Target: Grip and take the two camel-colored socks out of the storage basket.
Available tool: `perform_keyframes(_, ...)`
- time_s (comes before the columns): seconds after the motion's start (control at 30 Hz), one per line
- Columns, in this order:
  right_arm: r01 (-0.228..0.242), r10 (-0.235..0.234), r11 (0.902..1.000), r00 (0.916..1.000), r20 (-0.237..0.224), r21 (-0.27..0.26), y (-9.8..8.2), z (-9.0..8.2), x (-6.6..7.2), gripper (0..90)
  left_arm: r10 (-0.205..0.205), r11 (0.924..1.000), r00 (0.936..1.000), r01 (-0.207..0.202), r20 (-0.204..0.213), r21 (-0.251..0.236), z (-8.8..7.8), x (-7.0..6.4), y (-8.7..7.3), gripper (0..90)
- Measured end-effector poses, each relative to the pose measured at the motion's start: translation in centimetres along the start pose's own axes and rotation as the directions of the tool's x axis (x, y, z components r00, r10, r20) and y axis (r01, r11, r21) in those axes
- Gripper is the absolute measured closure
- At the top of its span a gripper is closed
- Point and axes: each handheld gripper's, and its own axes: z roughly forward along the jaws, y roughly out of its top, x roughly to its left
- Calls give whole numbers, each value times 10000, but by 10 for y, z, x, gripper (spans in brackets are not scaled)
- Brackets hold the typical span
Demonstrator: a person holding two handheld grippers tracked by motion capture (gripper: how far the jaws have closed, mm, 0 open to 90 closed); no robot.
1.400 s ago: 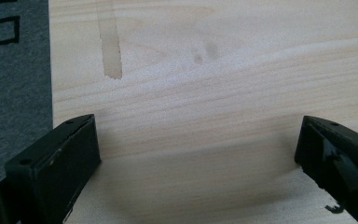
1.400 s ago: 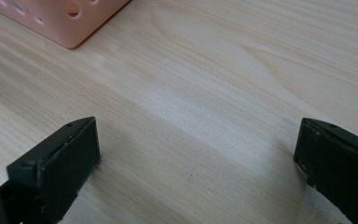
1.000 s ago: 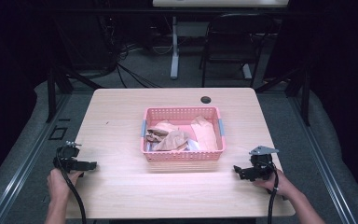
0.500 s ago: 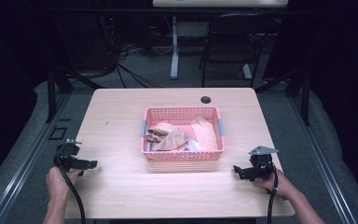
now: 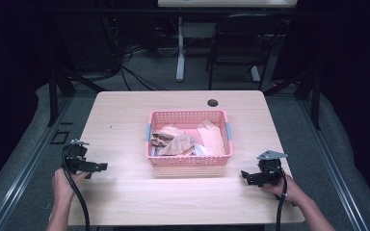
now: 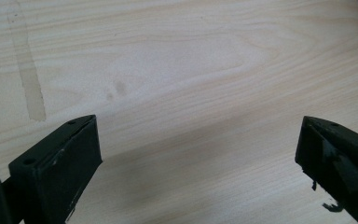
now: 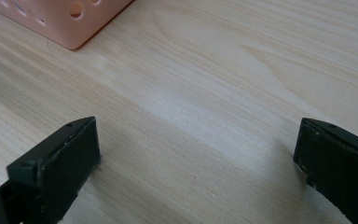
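Claws [image 5: 101, 167] [image 5: 244, 175] wide; pink perforated basket [image 5: 189, 161] holds crumpled brown paper [image 5: 179, 143].

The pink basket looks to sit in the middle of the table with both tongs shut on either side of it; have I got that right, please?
Not quite: both tongs are open. The left gripper view shows the left tongs with jaws wide apart over bare table, and the right gripper view shows the same for the right tongs. The pink basket does sit mid-table.
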Motion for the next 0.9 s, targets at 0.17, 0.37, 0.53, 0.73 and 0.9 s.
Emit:
perform_keyframes(0.17, -4, 4, 10000, 10000, -4, -3, 0, 0, 0, 0, 340, 9994, 9992, -340, 188, -2, -8, -10, 5, 1)
perform_keyframes(0.37, 6, -6, 10000, 10000, -10, 7, 0, 0, 0, 0, 827, 9965, 9947, -817, 614, -192, -23, -30, 24, 0)
perform_keyframes(0.53, 8, -8, 10000, 10000, -10, 9, 0, 0, 0, 0, 1713, 9850, 9831, -1694, 646, -343, -41, -56, 55, 1)
perform_keyframes(0.73, -2, 2, 10000, 10000, 3, -3, 0, 0, 0, 0, 2645, 9639, 9625, -2619, 605, -473, -48, -88, 95, 2)
perform_keyframes(0.9, 8, -8, 10000, 10000, -13, 2, 0, 0, 0, 0, 3305, 9437, 9407, -3282, 768, -417, -34, -113, 122, 30)
